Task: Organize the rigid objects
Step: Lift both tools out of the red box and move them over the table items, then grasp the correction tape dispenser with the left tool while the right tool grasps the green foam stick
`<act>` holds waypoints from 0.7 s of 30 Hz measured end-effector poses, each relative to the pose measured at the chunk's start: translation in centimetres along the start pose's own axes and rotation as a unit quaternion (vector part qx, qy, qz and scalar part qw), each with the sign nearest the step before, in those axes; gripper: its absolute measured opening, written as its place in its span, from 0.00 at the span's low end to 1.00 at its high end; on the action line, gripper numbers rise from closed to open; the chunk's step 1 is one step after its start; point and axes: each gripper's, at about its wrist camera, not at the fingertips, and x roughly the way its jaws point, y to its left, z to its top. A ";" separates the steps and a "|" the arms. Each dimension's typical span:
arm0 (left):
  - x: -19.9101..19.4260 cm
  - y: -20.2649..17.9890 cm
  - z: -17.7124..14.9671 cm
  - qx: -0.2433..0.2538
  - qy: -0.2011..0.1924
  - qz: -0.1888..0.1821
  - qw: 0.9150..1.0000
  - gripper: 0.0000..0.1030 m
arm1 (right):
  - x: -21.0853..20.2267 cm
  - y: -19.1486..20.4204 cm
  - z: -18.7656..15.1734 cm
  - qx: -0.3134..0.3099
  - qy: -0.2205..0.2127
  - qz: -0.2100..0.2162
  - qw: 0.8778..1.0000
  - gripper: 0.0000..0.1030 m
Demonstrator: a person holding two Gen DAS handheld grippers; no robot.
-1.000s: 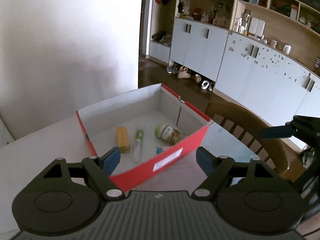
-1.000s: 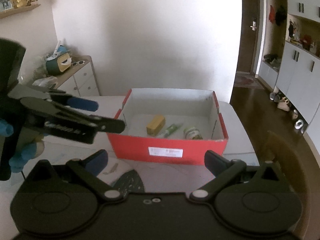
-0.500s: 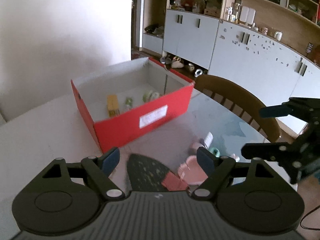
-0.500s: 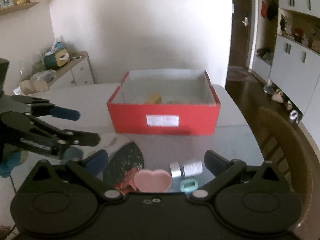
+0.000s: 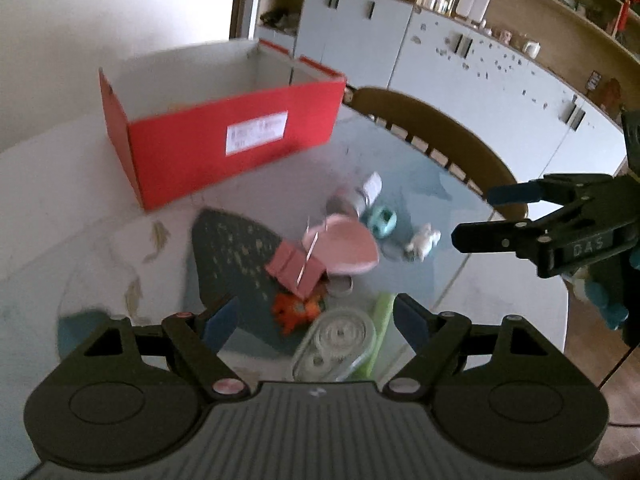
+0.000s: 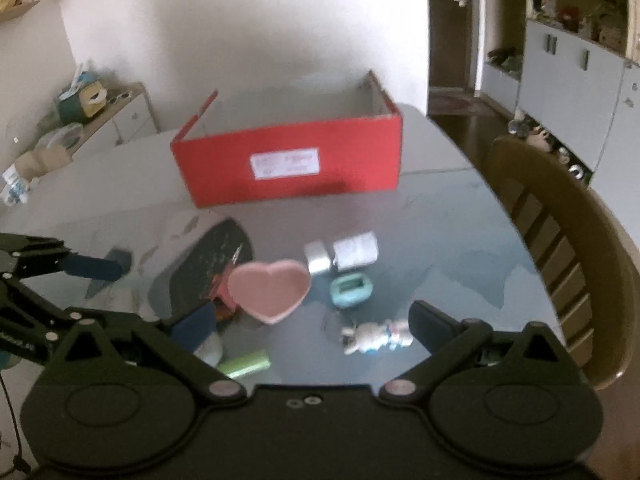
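Hovering over the table (image 6: 460, 216), the left gripper (image 5: 316, 320) and right gripper (image 6: 310, 320) both gape wide with nothing between their fingers. Below them sits a small pile: a pink heart dish (image 6: 269, 289), a teal case (image 6: 351, 289), a silver-capped bottle (image 6: 342, 257), a little rabbit figure (image 6: 374, 338), a green tube (image 6: 245, 364). Behind it, well apart, stands the red box (image 6: 288, 168).

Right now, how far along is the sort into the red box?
Done: can't confirm from here; the red box interior is hidden behind its front wall. In hand: nothing; left tool and right tool are open and empty. Left: pink heart dish, teal item, white roll, bunny figurine on the table.
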 end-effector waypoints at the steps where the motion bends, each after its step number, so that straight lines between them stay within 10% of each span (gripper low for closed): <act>1: 0.2 0.0 -0.4 0.000 0.005 -0.001 1.000 0.82 | 0.2 0.1 -0.3 -0.006 0.005 0.007 1.000 1.00; 21: 4.7 1.1 -3.2 -0.009 0.063 -0.040 0.997 0.81 | 4.5 6.3 -5.6 -0.153 0.087 0.080 0.981 0.92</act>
